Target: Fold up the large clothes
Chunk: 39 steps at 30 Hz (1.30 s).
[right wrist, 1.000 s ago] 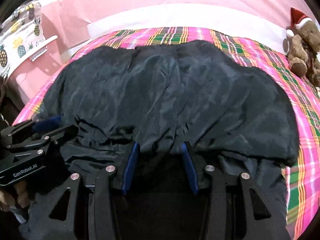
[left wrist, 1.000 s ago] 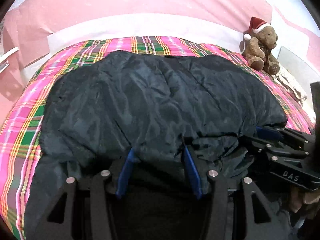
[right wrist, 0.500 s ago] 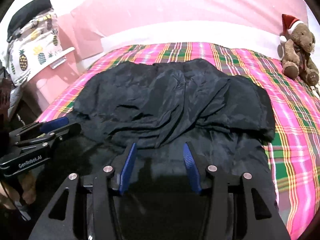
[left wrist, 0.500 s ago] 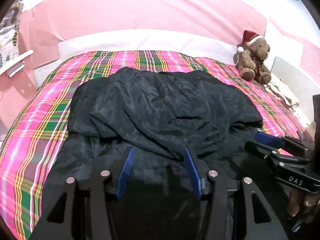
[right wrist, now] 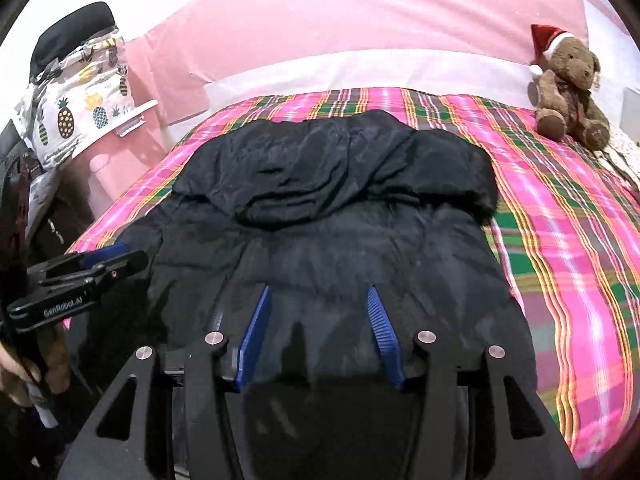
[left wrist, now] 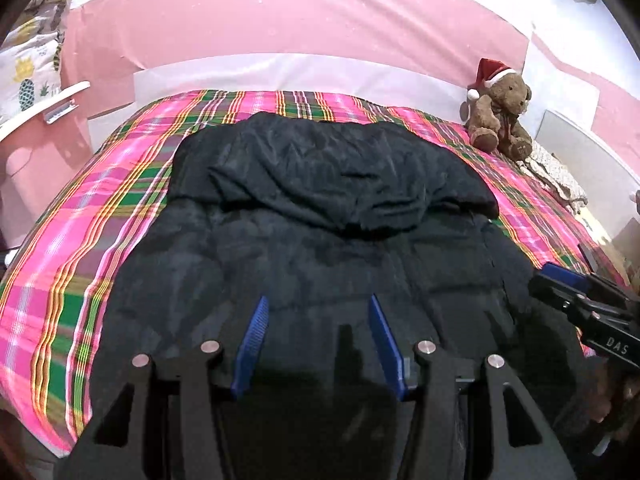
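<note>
The coat lay spread on the plaid bed, its near part flat and its far part doubled over into a thick, puckered band across the width. In both wrist views that folded edge sat well ahead of the fingertips.

The left gripper stood with its jaws apart; dark cloth lay beneath and between the blue pads, but nothing appeared pinched. The right gripper was likewise released: its jaws had just been opening, and the pads showed no fabric caught between them. Each gripper was also visible at the edge of the other's view, side by side over the near hem.

Judgement: the first lengthwise fold had been laid down and let go; the step in hand was clearing the grippers from the cloth. The task looked roughly midway.

The next move would call for a fresh grip, most likely on a side edge or the near hem, and a level carry across so the bulky padding did not slide. The teddy sat well clear at the far corner.
</note>
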Each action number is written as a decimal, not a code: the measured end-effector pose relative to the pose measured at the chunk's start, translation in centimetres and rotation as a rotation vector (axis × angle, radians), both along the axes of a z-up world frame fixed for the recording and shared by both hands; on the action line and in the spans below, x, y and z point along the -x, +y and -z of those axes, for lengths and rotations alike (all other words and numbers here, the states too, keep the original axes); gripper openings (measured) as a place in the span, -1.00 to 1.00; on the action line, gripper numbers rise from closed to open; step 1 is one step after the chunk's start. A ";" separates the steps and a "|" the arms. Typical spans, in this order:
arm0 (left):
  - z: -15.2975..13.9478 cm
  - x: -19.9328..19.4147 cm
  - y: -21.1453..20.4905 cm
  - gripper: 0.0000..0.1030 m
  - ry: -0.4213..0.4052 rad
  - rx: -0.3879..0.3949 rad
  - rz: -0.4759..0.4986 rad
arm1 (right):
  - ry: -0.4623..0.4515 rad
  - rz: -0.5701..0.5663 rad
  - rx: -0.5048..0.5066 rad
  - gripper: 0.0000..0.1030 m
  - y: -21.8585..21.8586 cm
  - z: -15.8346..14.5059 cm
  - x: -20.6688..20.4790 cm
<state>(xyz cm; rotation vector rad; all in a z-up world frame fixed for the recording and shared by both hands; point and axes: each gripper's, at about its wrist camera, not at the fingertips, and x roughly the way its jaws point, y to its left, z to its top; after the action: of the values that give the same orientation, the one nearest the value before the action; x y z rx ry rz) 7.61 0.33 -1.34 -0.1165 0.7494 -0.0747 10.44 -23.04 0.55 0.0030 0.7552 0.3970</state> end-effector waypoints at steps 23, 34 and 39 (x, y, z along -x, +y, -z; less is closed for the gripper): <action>0.8 5.9 1.9 0.30 -0.027 -0.072 -0.064 | 0.032 0.121 -0.009 0.16 -6.7 2.2 4.7; 4.1 4.6 8.7 0.37 0.012 -0.109 -0.204 | 0.119 0.284 -0.034 0.24 -12.6 5.3 2.7; 5.3 4.2 10.5 0.45 0.034 -0.037 -0.198 | 0.174 0.320 -0.095 0.26 -14.1 6.7 2.0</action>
<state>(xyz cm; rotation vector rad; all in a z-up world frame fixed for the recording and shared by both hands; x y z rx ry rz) 3.44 10.79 -6.68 -0.1565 0.7689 0.1294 8.39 -37.17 -6.13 0.2473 0.8900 0.1276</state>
